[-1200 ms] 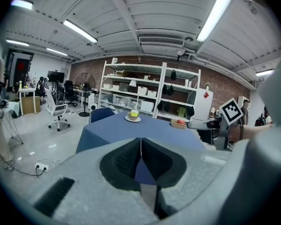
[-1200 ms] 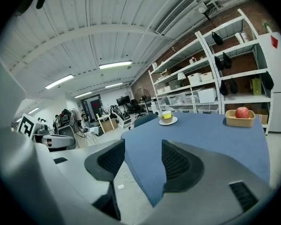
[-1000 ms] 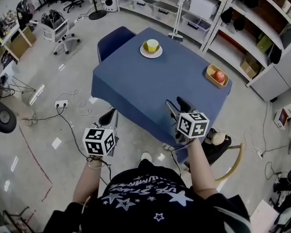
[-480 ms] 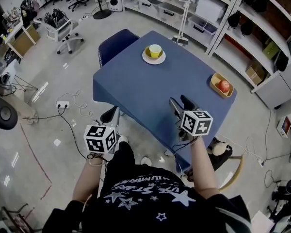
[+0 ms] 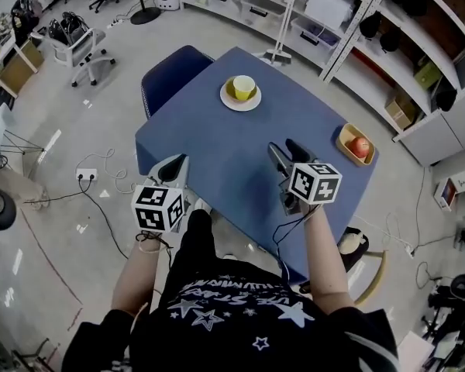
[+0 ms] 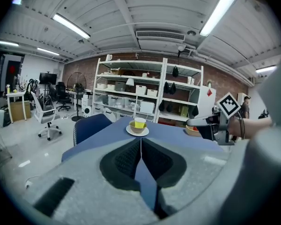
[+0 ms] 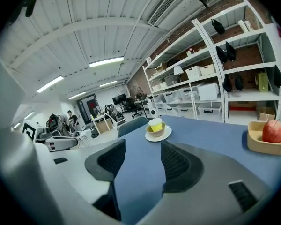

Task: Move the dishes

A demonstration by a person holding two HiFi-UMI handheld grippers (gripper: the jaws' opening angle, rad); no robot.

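On the far part of the blue table (image 5: 217, 142) a white plate (image 5: 240, 99) carries a tan bowl with a yellow cup (image 5: 243, 87) in it. The same cup (image 6: 139, 123) lies straight ahead in the left gripper view, and the cup (image 7: 155, 125) also sits ahead in the right gripper view. A tan dish (image 5: 352, 144) at the table's right edge holds a red apple (image 5: 359, 146). My left gripper (image 5: 173, 170) hangs by the near-left table edge, shut and empty. My right gripper (image 5: 283, 155) hovers over the table's middle, open and empty, well short of the dishes.
A blue chair (image 5: 169, 72) stands at the table's far left corner. Shelving (image 5: 387, 45) runs along the back right. A white office chair (image 5: 76, 43) and floor cables (image 5: 101, 180) lie to the left. A wooden chair (image 5: 368, 258) sits by the near-right corner.
The person has stepped closer to the table. Both grippers have moved forward; the left one has come from over the floor up to the table's near-left edge.
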